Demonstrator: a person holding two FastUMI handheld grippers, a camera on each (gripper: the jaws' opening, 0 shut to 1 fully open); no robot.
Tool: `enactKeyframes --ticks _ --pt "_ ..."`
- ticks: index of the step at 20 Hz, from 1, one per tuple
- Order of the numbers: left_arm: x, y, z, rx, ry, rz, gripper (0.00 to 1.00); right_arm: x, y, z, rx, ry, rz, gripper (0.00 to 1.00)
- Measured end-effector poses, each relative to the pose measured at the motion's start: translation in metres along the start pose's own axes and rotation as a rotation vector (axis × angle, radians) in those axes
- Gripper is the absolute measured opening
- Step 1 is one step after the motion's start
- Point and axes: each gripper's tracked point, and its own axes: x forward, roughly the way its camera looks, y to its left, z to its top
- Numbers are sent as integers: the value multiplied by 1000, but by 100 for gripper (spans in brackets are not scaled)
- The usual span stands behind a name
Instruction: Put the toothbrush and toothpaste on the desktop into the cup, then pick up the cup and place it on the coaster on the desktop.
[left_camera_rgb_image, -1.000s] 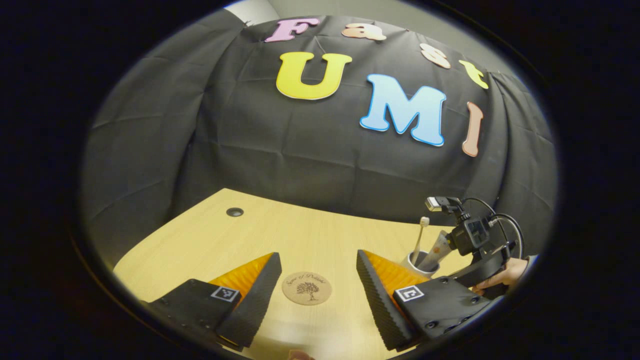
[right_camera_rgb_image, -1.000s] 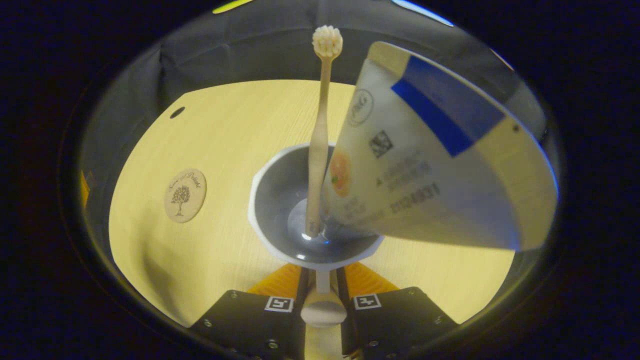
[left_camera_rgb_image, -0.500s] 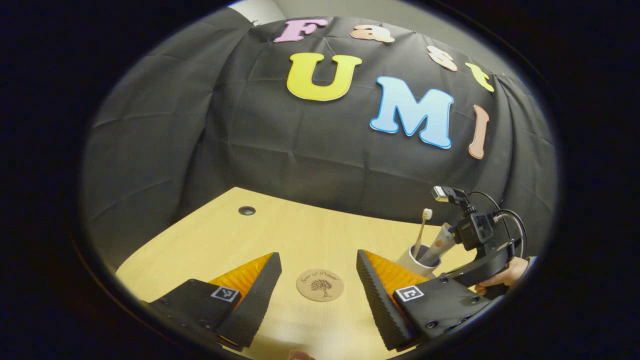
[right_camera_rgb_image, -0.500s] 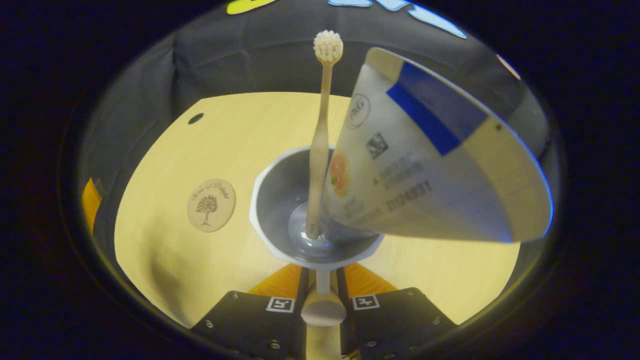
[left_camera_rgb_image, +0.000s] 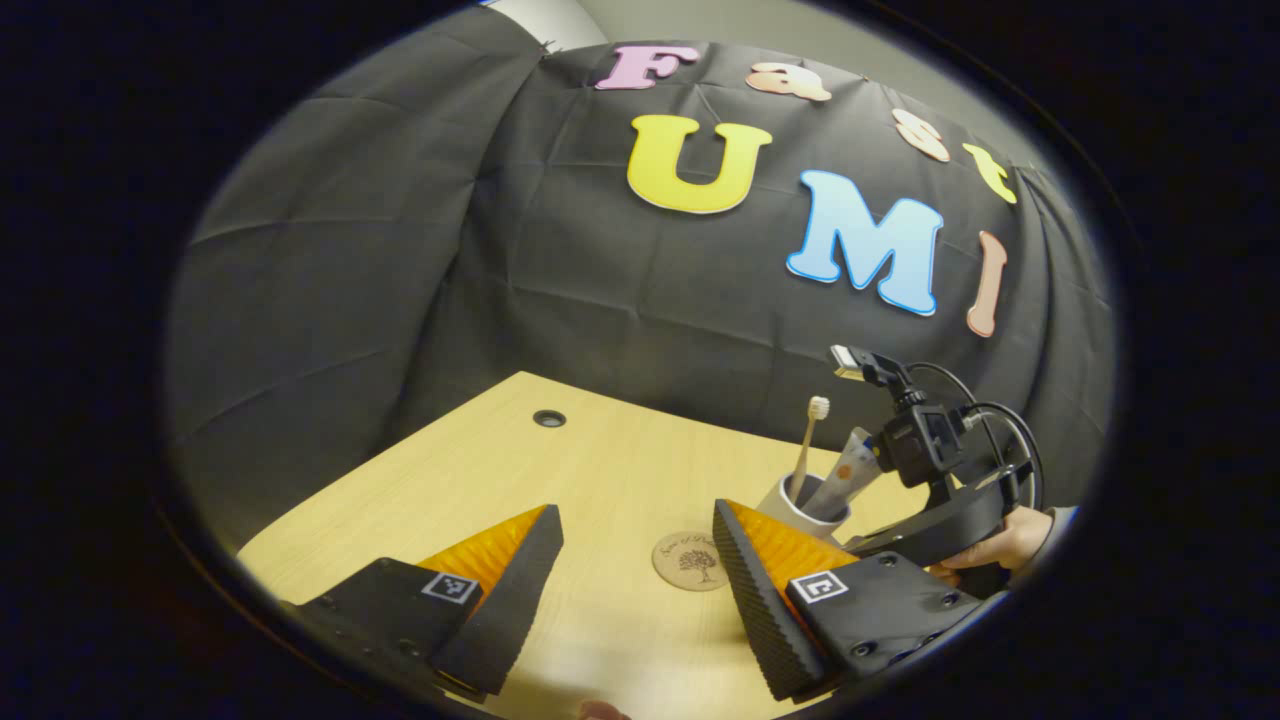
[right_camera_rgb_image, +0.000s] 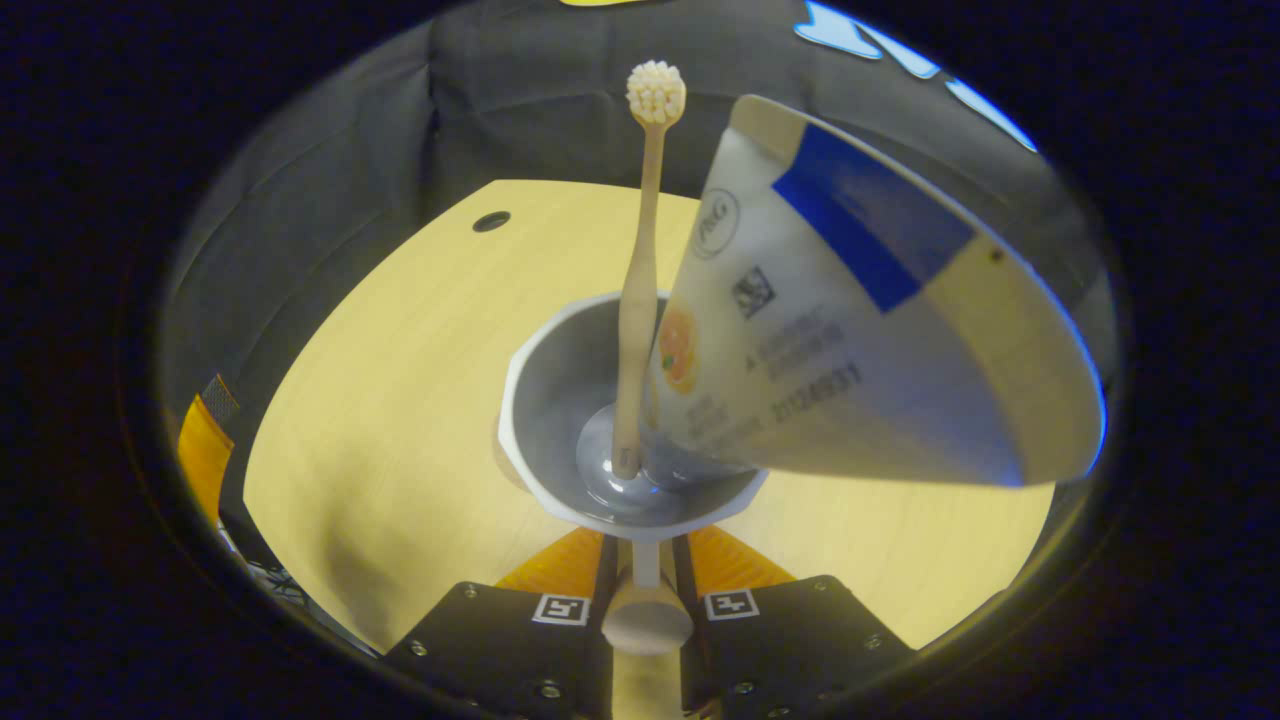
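The second half of the task is judged to be in hand: the toothbrush (right_camera_rgb_image: 640, 300) and the toothpaste tube (right_camera_rgb_image: 860, 320) are already seen standing in the white cup (right_camera_rgb_image: 530, 400), at the centre of the right gripper view. The cup is held by its handle (right_camera_rgb_image: 647, 620), at the bottom centre of that view, where the right gripper (right_camera_rgb_image: 645, 585) is closed on it with both fingers pressed against its sides. In the left gripper view, the cup (left_camera_rgb_image: 785, 493) is seen at the lower right, just beside and behind the round cork coaster (left_camera_rgb_image: 690, 560), with a hand (left_camera_rgb_image: 1000, 548) on the tool at the right edge. Whether the cup is lifted off the wooden desktop (left_camera_rgb_image: 600, 470) or resting on it cannot be told. The left gripper (left_camera_rgb_image: 635, 590) is kept wide apart and empty at the bottom of its view. The next move is judged to call for the cup being centred over the coaster, kept upright so the tall contents are not tipped out, lowered, and released.
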Motion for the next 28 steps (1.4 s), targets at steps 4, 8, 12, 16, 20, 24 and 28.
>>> enactKeyframes --ticks 4,8,12,16,20,24,28 --pt "-12 24 -2 -9 5 28 97 17 28 9 -27 20 19 26" --pt "-18 38 -3 -19 9 39 97 28 40 12 -60 26 12 26" --pt "-21 45 -5 -23 18 35 97 35 46 13 -60 39 2 31" --pt "-21 46 -5 -16 25 20 97 26 42 15 -67 19 -5 28" --pt "-20 41 -1 6 20 -1 97 5 42 21 -52 -29 -10 36" --pt "-19 29 14 25 0 -34 97 -24 40 24 -15 -92 -8 59" --pt "-21 8 26 61 -16 -83 97 -61 30 16 27 -192 -47 83"
